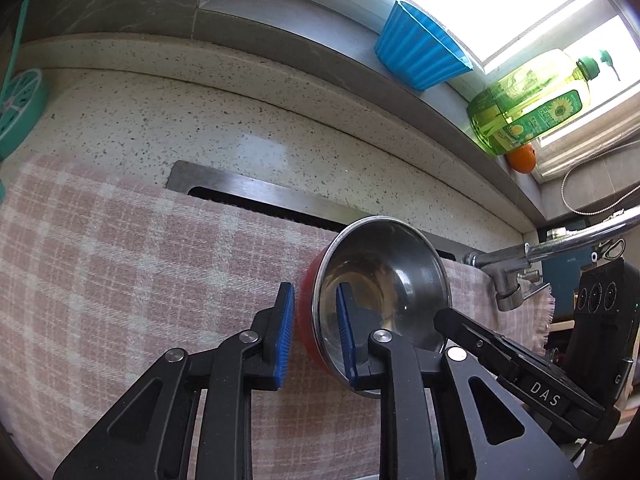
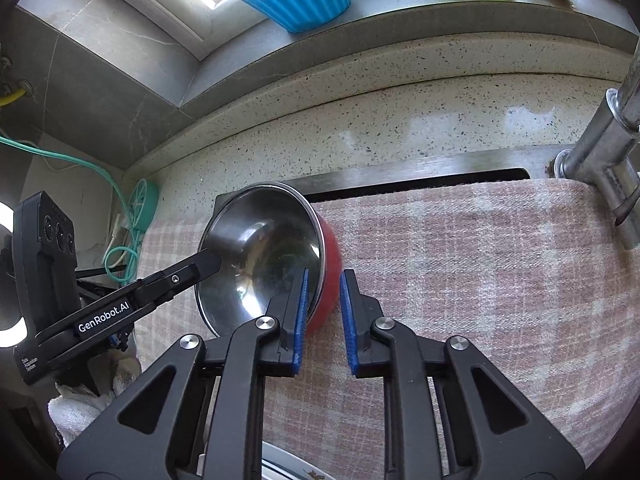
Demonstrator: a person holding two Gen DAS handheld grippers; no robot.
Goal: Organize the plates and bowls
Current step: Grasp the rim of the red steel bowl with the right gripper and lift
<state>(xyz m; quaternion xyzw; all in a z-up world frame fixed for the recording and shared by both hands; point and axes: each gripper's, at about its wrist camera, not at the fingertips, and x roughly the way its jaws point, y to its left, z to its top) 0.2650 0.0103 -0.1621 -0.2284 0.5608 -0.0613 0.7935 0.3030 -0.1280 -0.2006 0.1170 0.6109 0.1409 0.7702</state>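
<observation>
A bowl (image 1: 384,276), red outside and steel inside, hangs tilted above the pink checked cloth (image 1: 120,264). My left gripper (image 1: 315,292) is shut on its rim, one blue pad inside the bowl and the other against the red wall. In the right wrist view the same bowl (image 2: 264,240) is held at the opposite rim by my right gripper (image 2: 326,276), also shut on the wall. The left gripper's finger (image 2: 212,260) shows at the bowl's far edge. A white plate's rim (image 2: 280,464) peeks out at the bottom.
A chrome faucet (image 2: 600,168) stands at the cloth's right end. On the window sill are a blue fluted cup (image 1: 420,48), a green bottle (image 1: 528,100) and an orange (image 1: 522,158). A teal round object (image 1: 20,108) and teal cord (image 2: 116,192) lie left.
</observation>
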